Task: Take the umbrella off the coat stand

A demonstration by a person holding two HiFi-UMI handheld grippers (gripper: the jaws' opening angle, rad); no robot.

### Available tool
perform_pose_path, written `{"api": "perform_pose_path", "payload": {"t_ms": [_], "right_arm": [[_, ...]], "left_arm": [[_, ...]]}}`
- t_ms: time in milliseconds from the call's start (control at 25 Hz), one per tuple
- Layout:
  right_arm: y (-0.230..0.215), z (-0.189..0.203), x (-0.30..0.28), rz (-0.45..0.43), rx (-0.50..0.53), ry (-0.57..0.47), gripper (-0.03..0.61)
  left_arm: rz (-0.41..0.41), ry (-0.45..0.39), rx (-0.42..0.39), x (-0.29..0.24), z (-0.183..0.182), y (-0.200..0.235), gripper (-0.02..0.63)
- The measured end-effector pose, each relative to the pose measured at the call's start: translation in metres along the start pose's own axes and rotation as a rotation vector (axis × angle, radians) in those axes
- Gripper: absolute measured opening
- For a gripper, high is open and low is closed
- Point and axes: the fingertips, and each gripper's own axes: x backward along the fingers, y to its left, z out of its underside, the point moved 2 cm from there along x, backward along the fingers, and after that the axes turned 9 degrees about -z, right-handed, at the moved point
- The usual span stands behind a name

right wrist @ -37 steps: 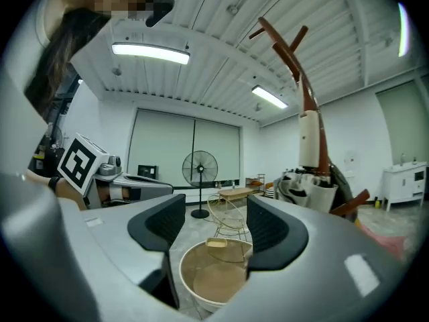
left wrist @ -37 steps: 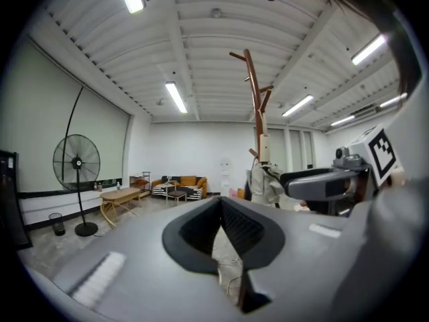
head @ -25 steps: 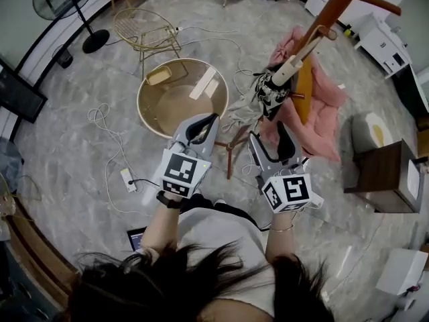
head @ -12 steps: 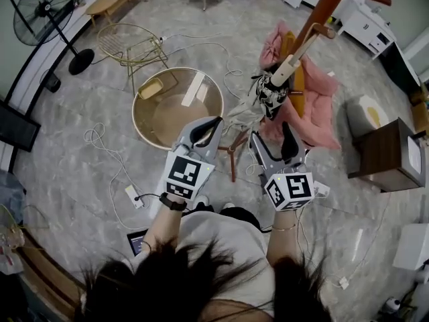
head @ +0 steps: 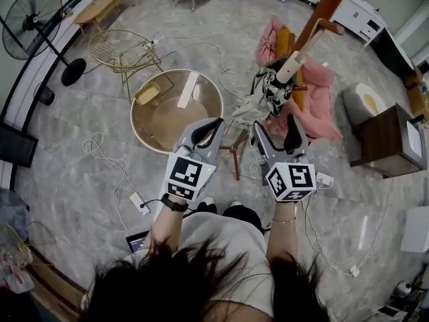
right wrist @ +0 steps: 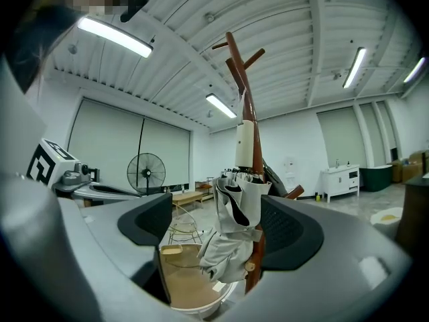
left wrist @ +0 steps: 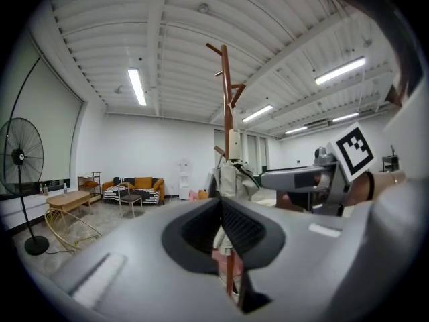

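Umbrella (head: 268,96), hung long-axis upright on coat stand (head: 328,9), straight ahead of nearer right tongs (head: 275,127), their jaws just opening wide and empty; left tongs (head: 213,123) together.

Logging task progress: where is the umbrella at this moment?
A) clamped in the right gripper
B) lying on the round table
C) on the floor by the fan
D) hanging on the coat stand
D: the umbrella hangs from the coat stand, folded canopy drooping beside its pole.

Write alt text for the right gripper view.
The right gripper, jaws open and just widened, frames a folded grey umbrella hanging on a brown coat stand, without touching it. A round table and fan stand behind.
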Motion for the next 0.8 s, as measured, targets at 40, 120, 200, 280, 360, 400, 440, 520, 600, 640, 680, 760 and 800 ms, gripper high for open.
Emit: {"api": "perform_pose_path", "payload": {"t_ms": [40,120,200,280,360,400,440,520,600,640,680,760,800], "right_arm": [[0.000,0.001,-0.002,0.012,-0.002,0.001,0.385],[-0.001,0.005,-0.008,0.029,-0.001,0.006,0.387],[-0.002,0.008,-0.014,0.045,0.007,0.016,0.387],[-0.006,0.011,-0.019,0.070,0.008,0.021,0.387],[-0.010,0.013,-0.024,0.099,0.002,0.022,0.394],[-0.012,0.014,-0.027,0.112,-0.002,0.025,0.402],[-0.015,0.015,-0.030,0.125,-0.004,0.027,0.407],[-0.019,0.016,-0.036,0.151,-0.004,0.029,0.419],[-0.023,0.017,-0.042,0.175,0.002,0.030,0.428],[-0.025,0.018,-0.045,0.187,0.004,0.030,0.431],[-0.027,0.018,-0.048,0.199,0.006,0.029,0.436],[-0.030,0.018,-0.053,0.225,0.011,0.027,0.442],[-0.031,0.018,-0.055,0.237,0.015,0.027,0.445]], "left_arm": [[0.006,0.002,0.001,0.000,0.001,0.001,0.058],[0.018,0.004,0.003,-0.001,0.004,0.002,0.058],[0.026,0.006,0.007,-0.002,0.007,0.003,0.058],[0.034,0.007,0.012,-0.003,0.009,0.004,0.058],[0.038,0.008,0.017,-0.004,0.010,0.006,0.058],[0.037,0.009,0.019,-0.005,0.011,0.008,0.058],[0.035,0.010,0.023,-0.005,0.011,0.009,0.058],[0.032,0.013,0.031,-0.007,0.013,0.011,0.058],[0.032,0.017,0.035,-0.008,0.015,0.013,0.058],[0.031,0.019,0.037,-0.009,0.016,0.014,0.058],[0.030,0.021,0.039,-0.009,0.018,0.015,0.058],[0.025,0.028,0.042,-0.009,0.020,0.017,0.058],[0.021,0.033,0.041,-0.008,0.022,0.018,0.058]]}}
